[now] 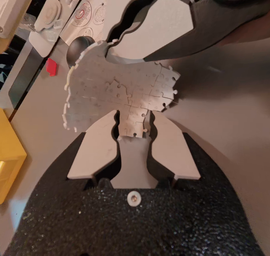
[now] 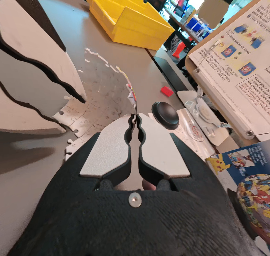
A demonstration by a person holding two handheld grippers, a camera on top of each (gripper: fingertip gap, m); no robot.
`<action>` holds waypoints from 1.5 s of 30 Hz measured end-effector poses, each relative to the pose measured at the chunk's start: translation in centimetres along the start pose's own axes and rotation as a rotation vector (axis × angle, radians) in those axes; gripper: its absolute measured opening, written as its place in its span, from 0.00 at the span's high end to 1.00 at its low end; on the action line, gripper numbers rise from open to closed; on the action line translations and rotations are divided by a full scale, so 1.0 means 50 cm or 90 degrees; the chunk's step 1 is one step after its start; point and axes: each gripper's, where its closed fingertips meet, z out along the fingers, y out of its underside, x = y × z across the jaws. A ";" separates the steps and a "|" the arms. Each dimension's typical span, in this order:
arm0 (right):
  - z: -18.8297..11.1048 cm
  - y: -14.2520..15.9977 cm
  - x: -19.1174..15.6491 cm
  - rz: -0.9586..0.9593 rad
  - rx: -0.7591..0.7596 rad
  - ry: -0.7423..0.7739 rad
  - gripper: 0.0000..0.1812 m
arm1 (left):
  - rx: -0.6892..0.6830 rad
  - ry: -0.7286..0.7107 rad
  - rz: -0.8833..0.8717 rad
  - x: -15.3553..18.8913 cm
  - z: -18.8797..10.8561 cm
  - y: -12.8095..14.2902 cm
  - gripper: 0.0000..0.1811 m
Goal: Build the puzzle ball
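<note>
A curved, pale grey sheet of interlocked plastic puzzle pieces (image 1: 116, 91), its knobbed edges ragged and a printed colour face glimpsed at one rim, was held above the grey table (image 1: 219, 103). Its six o'clock tab was pinched by the left gripper (image 1: 133, 126), jaws narrowly parted around it. Its twelve o'clock edge was clamped by the nearly closed right gripper (image 2: 135, 117).

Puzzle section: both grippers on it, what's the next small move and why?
Probably curl it a little further inward, keeping both grips. The curved puzzle section hangs above the table, pinched at its lower tab by the left gripper and at its top edge by the right gripper. It is only a partial shell with open jagged edges, and no loose piece is in view to add.
</note>
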 end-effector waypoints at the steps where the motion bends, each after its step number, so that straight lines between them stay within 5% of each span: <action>1: -0.001 0.000 0.004 -0.013 0.001 0.012 0.98 | 0.002 -0.004 0.006 0.002 0.005 0.000 0.78; 20: -0.024 -0.042 0.021 -0.104 0.100 0.118 0.99 | 0.082 -0.054 -0.028 -0.024 0.038 0.001 0.76; 29: -0.017 -0.010 0.031 -0.028 0.070 0.105 0.99 | 0.034 0.082 0.036 0.031 0.027 0.033 0.87; 32: -0.018 -0.007 0.033 -0.026 0.068 0.111 0.99 | -0.062 0.068 -0.070 0.013 0.028 0.073 0.85; 36: -0.018 -0.004 0.037 -0.023 0.063 0.119 0.99 | -0.040 0.158 -0.214 0.063 0.013 0.062 0.83; 38: -0.019 -0.003 0.038 -0.019 0.064 0.121 0.99 | -0.040 0.144 -0.162 0.075 0.019 0.070 0.80; 45: -0.020 -0.004 0.037 -0.022 0.068 0.117 0.99 | -0.054 0.070 -0.028 0.049 0.029 0.085 0.99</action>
